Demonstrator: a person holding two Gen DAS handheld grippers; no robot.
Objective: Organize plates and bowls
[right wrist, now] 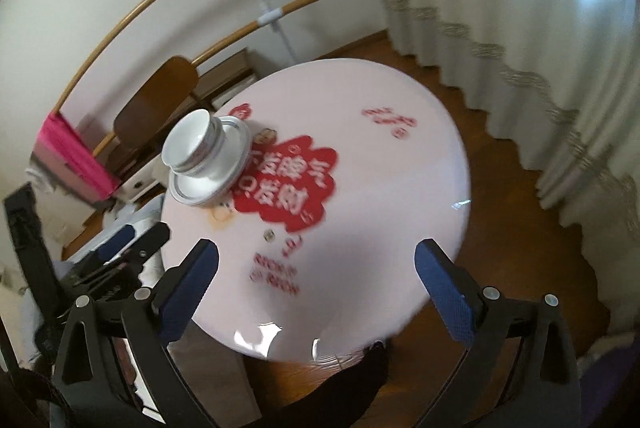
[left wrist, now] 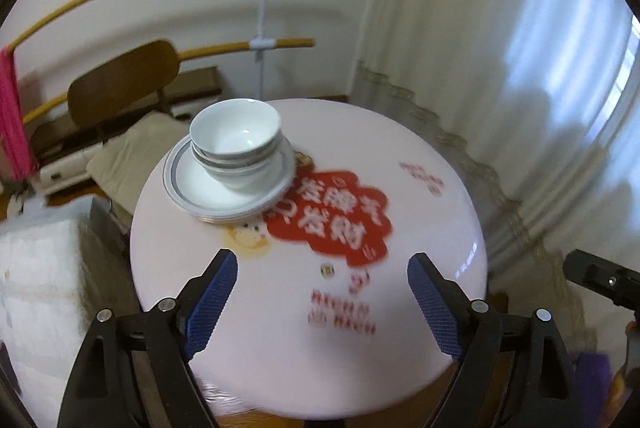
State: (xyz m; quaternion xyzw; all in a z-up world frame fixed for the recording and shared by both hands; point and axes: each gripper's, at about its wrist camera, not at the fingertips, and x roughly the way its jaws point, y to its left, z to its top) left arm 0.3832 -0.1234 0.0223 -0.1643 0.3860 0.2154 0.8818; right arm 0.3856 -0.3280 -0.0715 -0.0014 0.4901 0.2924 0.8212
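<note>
White bowls (left wrist: pixel 235 134) with grey bands sit nested on a stack of white grey-rimmed plates (left wrist: pixel 200 188) at the far left of a round pale pink table (left wrist: pixel 420 212). The same bowls (right wrist: pixel 192 144) and plates (right wrist: pixel 200 188) show in the right wrist view. My left gripper (left wrist: pixel 322 268) hovers over the table's near side, open, nothing between its blue pads. My right gripper (right wrist: pixel 316 256) is also open and empty, well back from the stack. The left gripper (right wrist: pixel 132 240) shows at the left edge of the right wrist view.
The table (right wrist: pixel 400 164) carries a red printed patch (left wrist: pixel 340 216). A brown wooden chair (left wrist: pixel 120 84) stands behind the stack. A white curtain (left wrist: pixel 500 48) hangs to the right over wooden floor (right wrist: pixel 512 196). A pink cloth (left wrist: pixel 12 116) hangs on a rack at left.
</note>
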